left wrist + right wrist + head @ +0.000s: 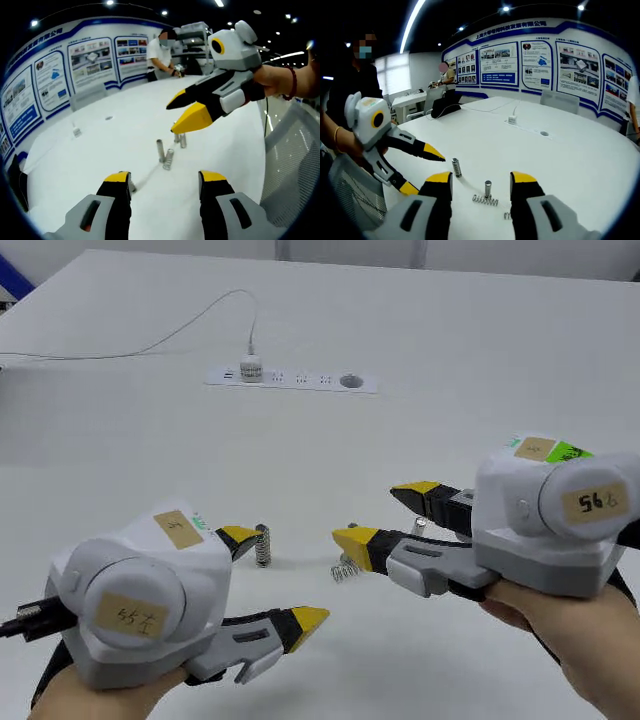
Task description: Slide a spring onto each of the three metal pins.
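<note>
**Open jaws over a half-started job:** two hand-held grippers face each other across a white table (420, 330), both spread wide and carrying nothing. The left gripper (273, 576) sits low, close to the person. Just beside its far jaw tip stands a sprung pin (263, 545), with a coil on its shaft.

The right gripper (385, 513) hovers above the surface, rolled so that one jaw rides above the other. It looks lined up to drop onto the loose spring (345, 570), which lies on its side just ahead of and below the lower tip. In the right gripper view the loose spring (485, 200) lies between the jaws, at the foot of a bare pin (488, 189). A smaller metal piece (506, 215) closer in is too small to identify.

With one pin apparently finished, the task looks to be in its early stage.

Room to move is generous. Open tabletop stretches beyond both grippers, the power strip (295, 378) lies well ahead, and the table's edges are far off. The only tight spot is between the two sets of jaw tips, which stand near one another.
</note>
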Action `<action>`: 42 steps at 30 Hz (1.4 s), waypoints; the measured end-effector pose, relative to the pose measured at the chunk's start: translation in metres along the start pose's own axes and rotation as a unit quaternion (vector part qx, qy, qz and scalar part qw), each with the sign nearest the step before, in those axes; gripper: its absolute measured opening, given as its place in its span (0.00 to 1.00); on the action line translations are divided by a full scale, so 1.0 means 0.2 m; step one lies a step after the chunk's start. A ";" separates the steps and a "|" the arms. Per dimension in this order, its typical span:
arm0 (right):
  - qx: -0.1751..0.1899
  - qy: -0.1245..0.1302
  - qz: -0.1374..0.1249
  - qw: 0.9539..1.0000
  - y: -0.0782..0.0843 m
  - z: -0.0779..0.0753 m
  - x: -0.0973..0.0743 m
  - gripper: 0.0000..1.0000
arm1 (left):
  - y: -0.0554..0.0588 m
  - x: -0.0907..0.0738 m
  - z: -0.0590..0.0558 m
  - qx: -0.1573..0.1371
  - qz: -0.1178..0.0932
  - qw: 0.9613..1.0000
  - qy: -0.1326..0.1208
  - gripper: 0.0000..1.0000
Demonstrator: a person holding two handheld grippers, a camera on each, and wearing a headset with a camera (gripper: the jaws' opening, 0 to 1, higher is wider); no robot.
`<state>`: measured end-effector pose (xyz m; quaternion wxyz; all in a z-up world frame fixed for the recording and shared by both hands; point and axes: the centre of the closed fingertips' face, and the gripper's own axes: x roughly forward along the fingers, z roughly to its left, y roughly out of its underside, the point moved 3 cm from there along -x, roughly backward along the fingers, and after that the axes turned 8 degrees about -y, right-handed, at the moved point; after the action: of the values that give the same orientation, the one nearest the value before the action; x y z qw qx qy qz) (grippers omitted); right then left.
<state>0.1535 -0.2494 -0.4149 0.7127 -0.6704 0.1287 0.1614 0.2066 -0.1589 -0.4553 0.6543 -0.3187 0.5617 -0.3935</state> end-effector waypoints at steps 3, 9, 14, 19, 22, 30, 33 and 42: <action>0.001 0.003 -0.002 1.000 0.02 -0.01 -0.03 0.48 | 0.01 0.04 0.00 0.005 0.001 1.000 0.006 0.51; 0.002 0.007 -0.006 1.000 0.04 -0.03 -0.08 0.48 | 0.03 0.11 -0.02 0.016 0.010 1.000 0.018 0.46; 0.007 0.008 -0.008 1.000 0.07 -0.05 -0.11 0.49 | 0.04 0.17 -0.03 0.021 0.015 0.999 0.028 0.42; 0.008 0.005 -0.011 1.000 0.09 -0.04 -0.13 0.51 | 0.05 0.23 -0.03 0.024 0.018 0.999 0.035 0.36; 0.011 0.008 -0.011 1.000 0.10 -0.05 -0.15 0.51 | 0.05 0.26 -0.04 0.022 0.017 0.999 0.038 0.33; 0.025 0.021 -0.007 0.999 0.15 -0.07 -0.18 0.51 | 0.07 0.34 -0.06 0.018 0.026 0.998 0.046 0.26; 0.026 0.022 -0.005 0.999 0.16 -0.07 -0.19 0.51 | 0.07 0.36 -0.07 0.023 0.026 0.998 0.048 0.24; 0.034 0.026 -0.002 0.999 0.19 -0.08 -0.21 0.53 | 0.09 0.42 -0.09 0.027 0.034 0.998 0.053 0.21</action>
<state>0.1006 -0.2660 -0.4335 0.7316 -0.6503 0.1513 0.1379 0.1972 -0.2225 -0.5136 0.6446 -0.2604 0.5956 -0.4024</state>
